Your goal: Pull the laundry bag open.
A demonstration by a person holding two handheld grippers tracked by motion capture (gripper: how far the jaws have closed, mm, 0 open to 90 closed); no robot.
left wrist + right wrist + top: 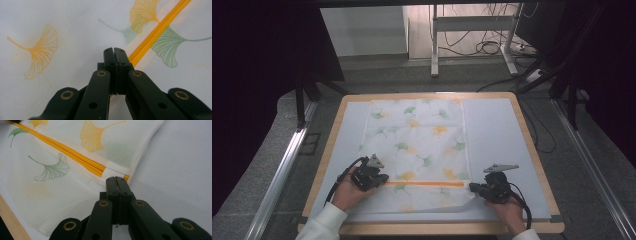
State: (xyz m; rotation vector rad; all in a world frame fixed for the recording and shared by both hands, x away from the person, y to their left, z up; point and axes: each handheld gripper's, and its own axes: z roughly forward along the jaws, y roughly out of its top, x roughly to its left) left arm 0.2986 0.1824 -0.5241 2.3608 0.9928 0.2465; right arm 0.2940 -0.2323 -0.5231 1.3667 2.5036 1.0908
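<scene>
Where the white mesh laundry bag (417, 145) lies flat on the table mat (497, 135), I see yellow and green ginkgo leaves printed all over it. An orange zipper (427, 184) runs across the bag near my side, from one set of jaws to the other.

My left gripper (384, 178) sits at one end of the zipper. In the left gripper view, its jaws are pressed tight together, and the zipper (155, 32) runs away from just beside the tips. I cannot tell if they pinch any cloth.

My right gripper (473, 187) sits at the other end, by the bag's side edge. In the right gripper view its jaws are pressed together too, with the zipper end (126, 177) right at the tips. I cannot tell if they nip the edge.

The wooden table rim (532, 145) frames the mat.
</scene>
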